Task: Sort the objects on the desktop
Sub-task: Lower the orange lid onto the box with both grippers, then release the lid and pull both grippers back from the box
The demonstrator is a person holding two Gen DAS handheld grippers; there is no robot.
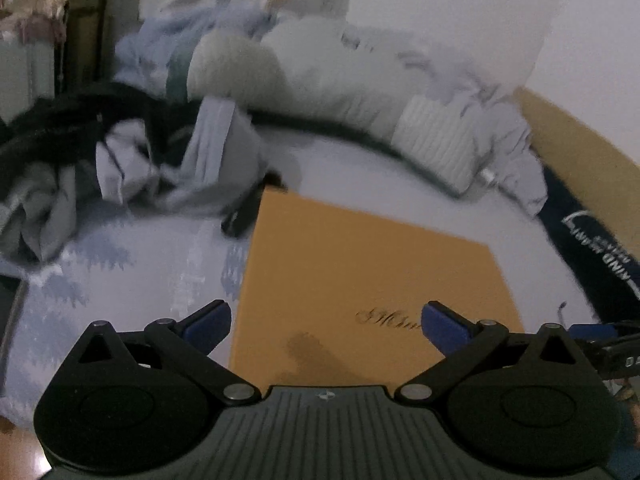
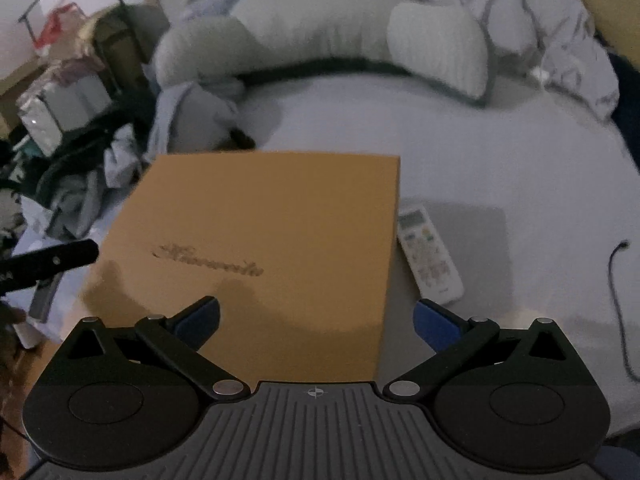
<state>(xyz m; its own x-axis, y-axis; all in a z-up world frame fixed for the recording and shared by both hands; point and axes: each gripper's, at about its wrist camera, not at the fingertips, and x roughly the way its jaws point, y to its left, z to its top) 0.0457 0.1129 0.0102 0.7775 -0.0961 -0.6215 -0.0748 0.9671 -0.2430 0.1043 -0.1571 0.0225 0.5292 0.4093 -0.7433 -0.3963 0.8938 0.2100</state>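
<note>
A flat orange box with dark script lettering lies on a pale bed sheet. My left gripper hovers open over the box's near edge, nothing between its blue-padded fingers. The same orange box fills the middle of the right wrist view. My right gripper stands open above its near right corner and holds nothing. A white remote control lies on the sheet just right of the box. The other gripper's black tip pokes in at the left edge.
Crumpled grey and black clothes are heaped left of the box. A long white pillow and rumpled bedding line the far side. A thin black cable trails on the sheet at right. A dark printed cloth lies at right.
</note>
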